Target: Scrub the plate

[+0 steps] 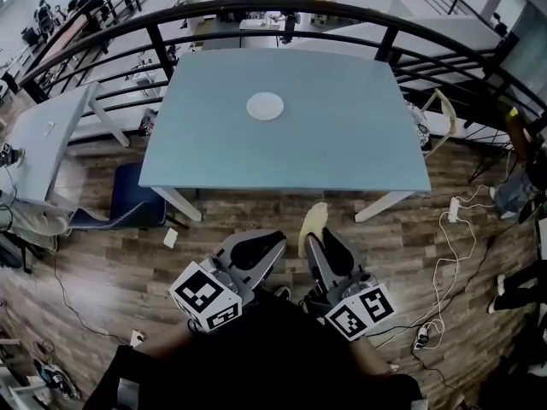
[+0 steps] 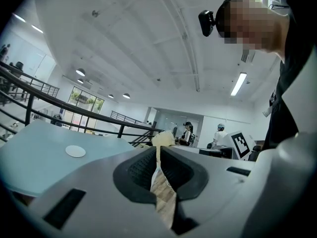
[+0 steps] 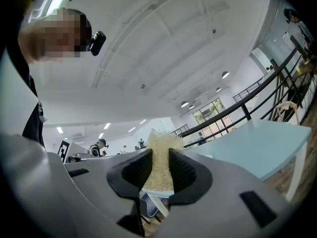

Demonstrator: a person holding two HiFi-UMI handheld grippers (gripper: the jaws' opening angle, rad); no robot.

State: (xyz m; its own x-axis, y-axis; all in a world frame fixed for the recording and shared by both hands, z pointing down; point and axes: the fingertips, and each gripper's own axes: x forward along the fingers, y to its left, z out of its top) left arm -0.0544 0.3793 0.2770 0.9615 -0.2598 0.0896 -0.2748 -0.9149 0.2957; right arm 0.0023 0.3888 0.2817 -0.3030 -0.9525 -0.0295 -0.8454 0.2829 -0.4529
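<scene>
- The right gripper [image 3: 159, 155] is clamped on a pale yellow, coarse-grained scrubbing sponge [image 3: 159, 168]. The ribbed black pads press its two flat faces, and its frayed top stands up past the jaw tips.
- The left gripper [image 2: 157, 155], just beside the right one, has its jaws drawn together on nothing. Only a thin slit of floor shows between the pads.
- Both grippers are held low and close to the person's body, over the brown wood-plank floor [image 1: 102, 263] and short of the table's near edge.
- Ahead of both jaws stands a pale blue, smooth-topped rectangular table [image 1: 342, 143] on white legs.
- The small round white plate [image 1: 265, 107] lies flat on the table, well ahead of the grippers and towards its far edge, with nothing touching it.
- A curved black metal railing [image 1: 256, 11] runs beyond the table.
- Judgement: scrubbing has not begun; this is the approach. The next move calls for carrying the sponge forward and down onto the plate. The left gripper will likely need to steady the rim, because a light plate on a slick top may slide.
</scene>
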